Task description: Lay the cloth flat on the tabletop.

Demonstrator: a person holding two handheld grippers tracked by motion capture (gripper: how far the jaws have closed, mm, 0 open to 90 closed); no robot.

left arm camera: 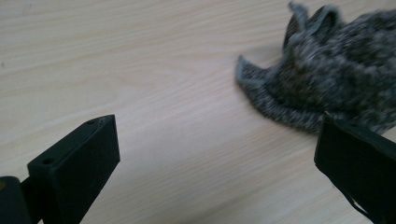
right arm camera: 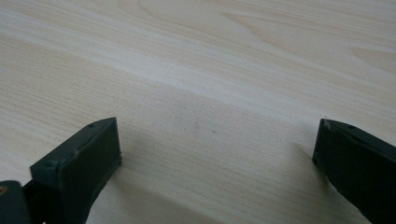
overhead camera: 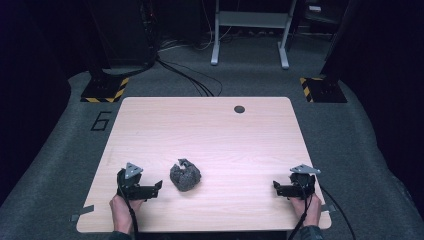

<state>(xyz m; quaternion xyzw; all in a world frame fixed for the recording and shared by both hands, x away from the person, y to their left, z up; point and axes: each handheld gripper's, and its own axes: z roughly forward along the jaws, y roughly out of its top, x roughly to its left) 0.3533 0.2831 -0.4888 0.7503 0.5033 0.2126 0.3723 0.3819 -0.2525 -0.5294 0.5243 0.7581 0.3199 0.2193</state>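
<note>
Both tongs gape empty, low over the table: left tongs beside the grey cloth, right tongs well apart

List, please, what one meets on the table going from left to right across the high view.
left gripper → crumpled grey knitted cloth → right gripper

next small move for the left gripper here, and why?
Probably ease the left gripper forward and toward the crumpled grey knit cloth. Its jaws stand wide open with bare table between them, and the cloth sits apart, off toward one jaw in the left gripper view. The right gripper is open too, but far off.
</note>
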